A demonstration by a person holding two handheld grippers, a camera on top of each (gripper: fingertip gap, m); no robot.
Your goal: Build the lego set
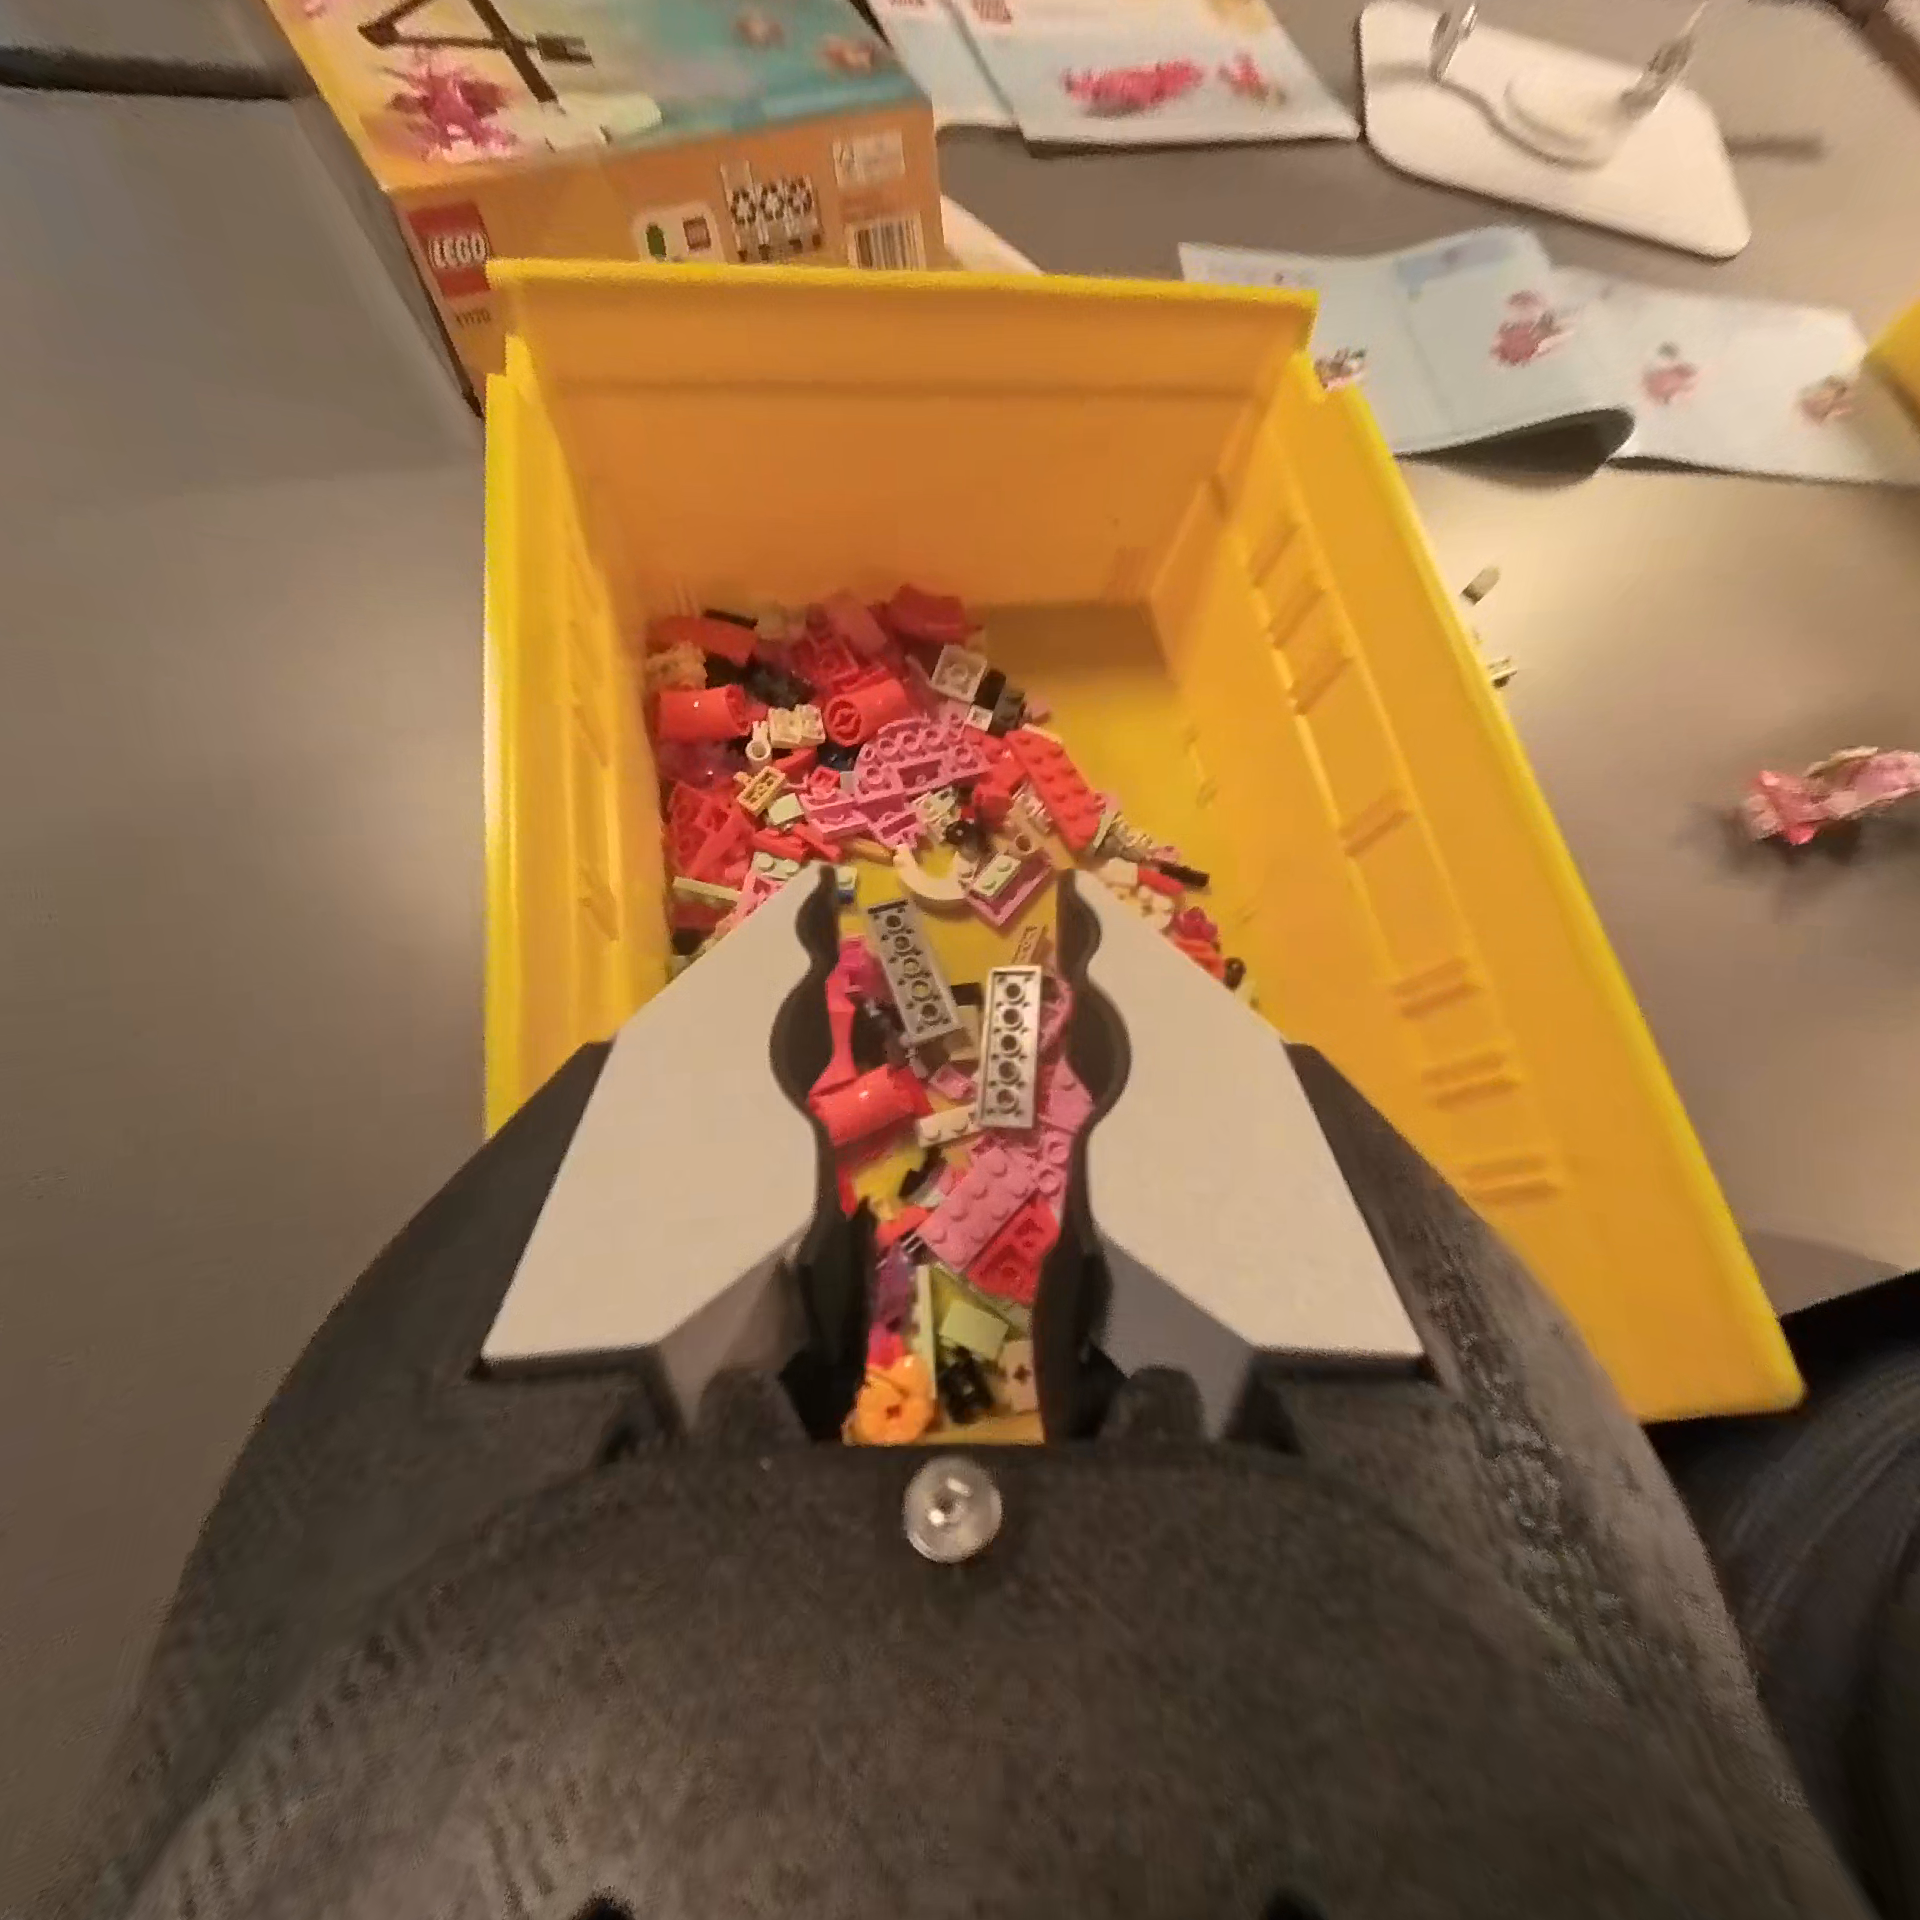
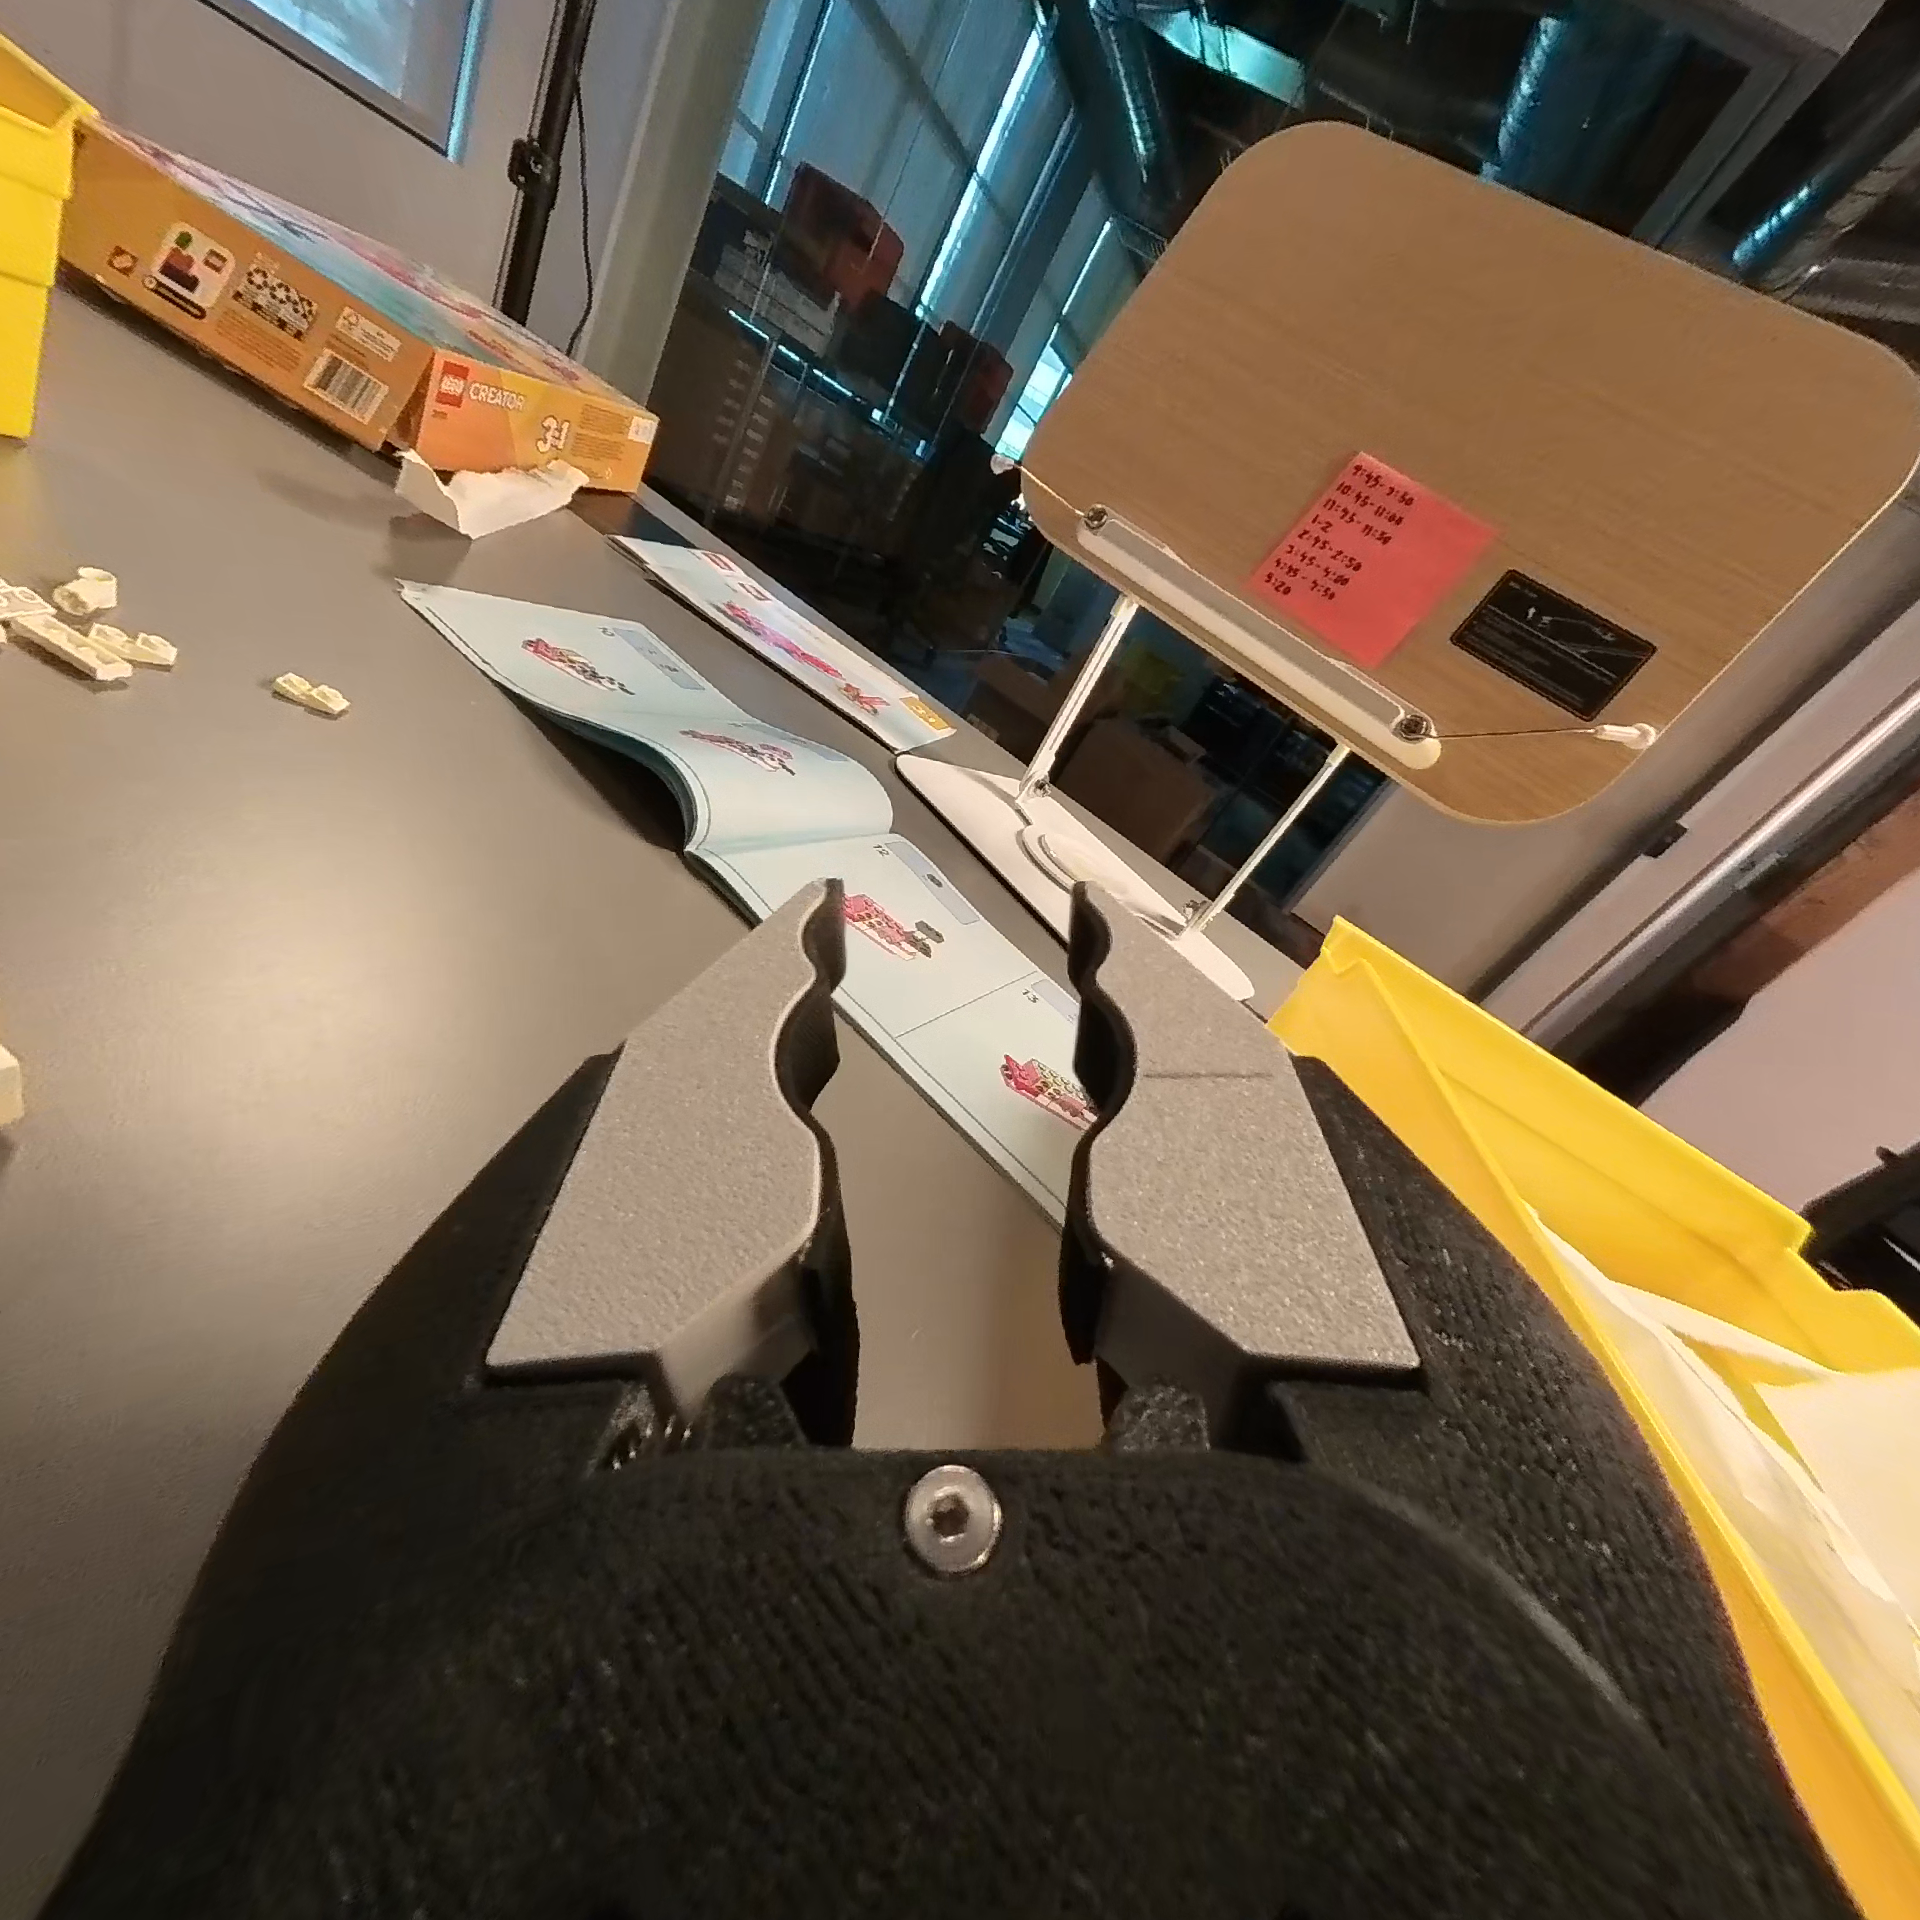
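Observation:
In the left wrist view my left gripper [image 1: 951, 883] hangs over a yellow bin [image 1: 935, 436] with its jaws apart and nothing between the pads. The bin holds a heap of small toy bricks [image 1: 831, 748], red, pink, cream and black. Two grey plates with holes [image 1: 914, 982] [image 1: 1008, 1049] lie below the gap between my fingers. In the right wrist view my right gripper [image 2: 956, 899] is open and empty, low over the grey table [image 2: 260, 987]. An open instruction booklet [image 2: 790, 800] lies just beyond its fingertips.
A flat orange toy box [image 2: 343, 343] and more booklets [image 2: 790, 644] lie farther back. A wooden board on a white stand [image 2: 1455, 468] rises beyond the booklet. A second yellow bin [image 2: 1558, 1174] with papers sits at right. Small cream bricks [image 2: 94, 634] and a pink brick assembly [image 1: 1829, 795] lie on the table. The grippers' ends are close to 50 cm from one another. My right gripper is the nearer one to the pink brick assembly [image 1: 1829, 795]: about 15 cm, against 35 cm.

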